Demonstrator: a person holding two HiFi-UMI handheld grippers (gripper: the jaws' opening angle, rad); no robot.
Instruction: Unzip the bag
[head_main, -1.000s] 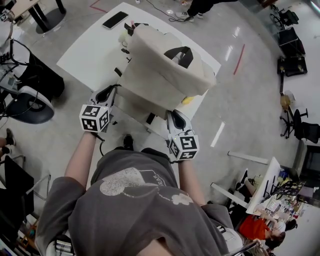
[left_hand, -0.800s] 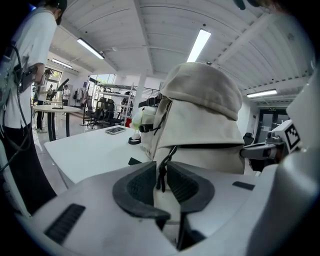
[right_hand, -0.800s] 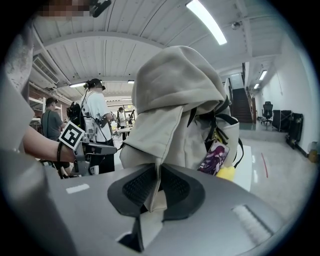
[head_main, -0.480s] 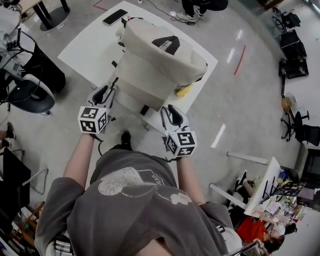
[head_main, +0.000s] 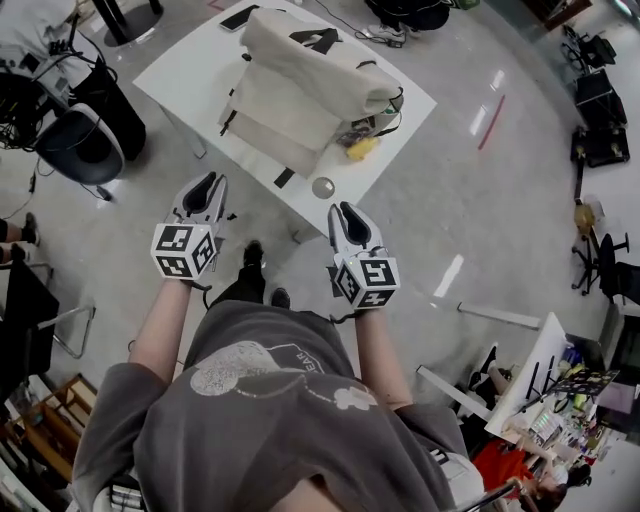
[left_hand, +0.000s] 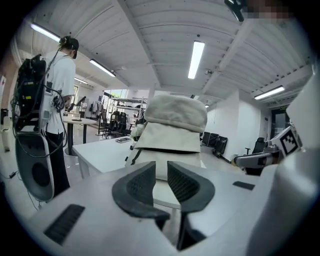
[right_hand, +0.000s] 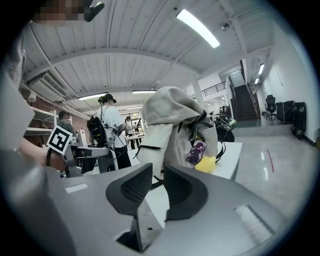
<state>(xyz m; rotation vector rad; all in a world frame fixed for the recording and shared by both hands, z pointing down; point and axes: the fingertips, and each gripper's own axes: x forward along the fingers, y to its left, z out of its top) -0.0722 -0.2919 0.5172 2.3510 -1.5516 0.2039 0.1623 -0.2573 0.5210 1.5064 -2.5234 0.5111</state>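
One: Where is the bag (head_main: 300, 85)?

Two: Upright on the white table (head_main: 190, 70), straight ahead of both tongs and well apart from their tips. It is pale cloth with its top slumped over and a black handle (head_main: 318, 40) on the crown. I cannot make out its zip.

One: Anything hanging from it?

Two: A purple tag (right_hand: 196, 151) on the flank toward the right tongs. A yellow lump (head_main: 361, 148) sits at the bag's foot on that same side. Whether it touches the bag I cannot tell.

One: And the tongs themselves?

Two: The left tongs (head_main: 205, 183) are held short of the table's near edge, tips toward the bag. Their jaws are closing, with a gap between the ribbed pads and nothing in it. The right tongs (head_main: 345, 210) sit by the table's near corner, aimed the same way. Their jaws are closing too, pads apart and nothing between them. Neither pair touches the bag.

One: What else is on the table?

Two: A dark phone (head_main: 240, 17) lies beyond the bag, on the side away from the tongs. A small round grey thing (head_main: 323, 187) rests near the table edge, just ahead of the right tongs' tips.

One: And farther out?

Two: A black office chair (head_main: 80, 150) stands out past the left tongs. In the left gripper view, a person in a white top (left_hand: 60, 85) stands off to the left with a black pack on their back.
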